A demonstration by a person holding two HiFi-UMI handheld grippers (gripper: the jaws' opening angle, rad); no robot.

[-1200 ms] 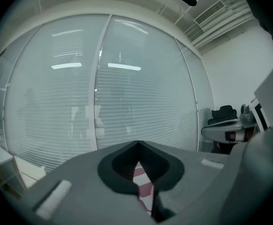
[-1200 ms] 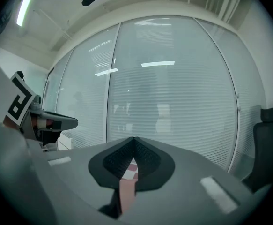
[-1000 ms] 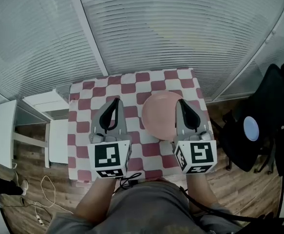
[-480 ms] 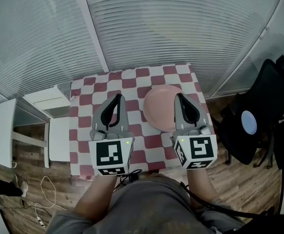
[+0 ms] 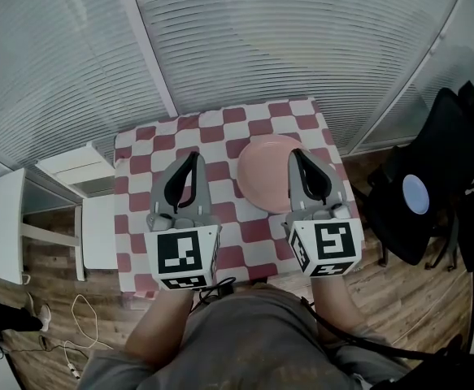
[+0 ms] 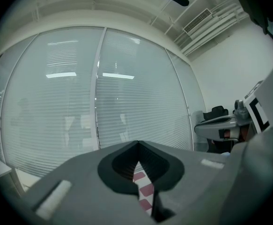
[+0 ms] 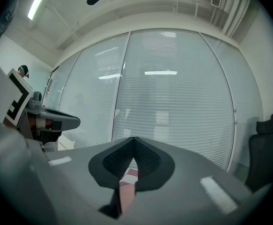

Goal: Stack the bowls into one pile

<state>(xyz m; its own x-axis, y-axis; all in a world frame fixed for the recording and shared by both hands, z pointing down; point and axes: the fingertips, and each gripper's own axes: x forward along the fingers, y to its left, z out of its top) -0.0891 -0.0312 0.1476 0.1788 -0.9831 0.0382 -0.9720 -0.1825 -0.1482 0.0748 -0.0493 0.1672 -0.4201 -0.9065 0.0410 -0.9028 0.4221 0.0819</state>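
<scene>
We hold both tools level over the checkered tabletop (image 5: pixel 139 169), side by side and well apart. The left tool (image 5: pixel 193 158) is pressed together with nothing in it; in its own view the dark pads meet at the tip and only red and white squares show through the gap below. The right tool (image 5: pixel 294 153) is pressed together too and just as empty. The pink bowls (image 5: pixel 263 173) sit on the right half of the tabletop as one round shape; we cannot tell how many are nested there. From the head view the right tool lies over that shape's right edge, while the left tool is clear of it. A black chair (image 5: pixel 432 193) stands off to the right and a white shelf (image 5: pixel 74 169) to the left, with slatted blinds (image 5: pixel 302 47) beyond the tabletop.
</scene>
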